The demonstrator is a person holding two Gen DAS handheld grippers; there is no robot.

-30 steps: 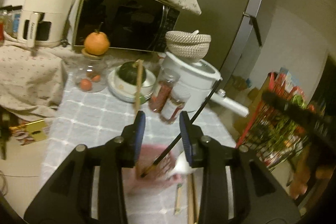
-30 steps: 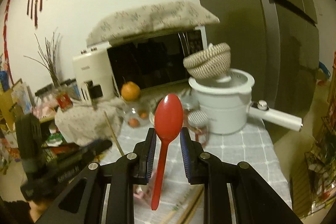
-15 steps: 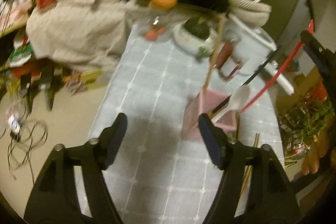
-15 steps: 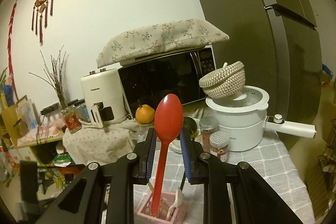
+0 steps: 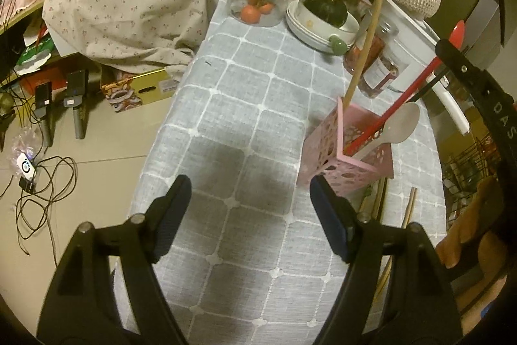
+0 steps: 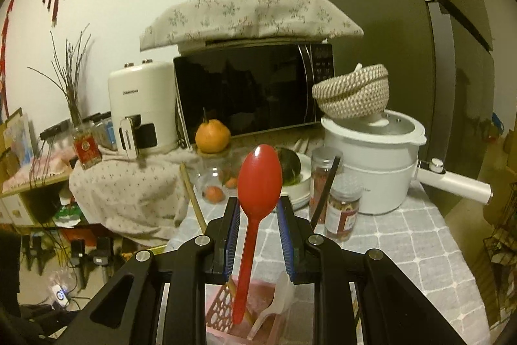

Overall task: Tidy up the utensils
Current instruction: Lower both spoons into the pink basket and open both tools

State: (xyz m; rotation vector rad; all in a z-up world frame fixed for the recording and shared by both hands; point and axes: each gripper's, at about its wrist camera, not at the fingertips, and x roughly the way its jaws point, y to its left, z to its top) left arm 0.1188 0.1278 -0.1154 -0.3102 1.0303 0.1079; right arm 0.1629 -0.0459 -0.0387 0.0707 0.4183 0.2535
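Right tool (image 6: 258,225) pinching red spoon (image 6: 258,180) over pink holder (image 5: 342,151), left tool (image 5: 248,209) spread empty, jars (image 5: 374,60) and pot (image 6: 374,151) behind.

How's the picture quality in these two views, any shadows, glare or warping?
Left wrist view: dim yellowish light, a broad soft shadow on the checked tablecloth, strong fisheye bending, dark corners. Right wrist view: sharp centre, a small glare spot on the red spoon, the fridge curved by the lens.

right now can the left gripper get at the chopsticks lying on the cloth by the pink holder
Probably yes: the left gripper hangs open and empty above the tablecloth, and the chopsticks lie just right of it, though the pink holder crowds their far ends.
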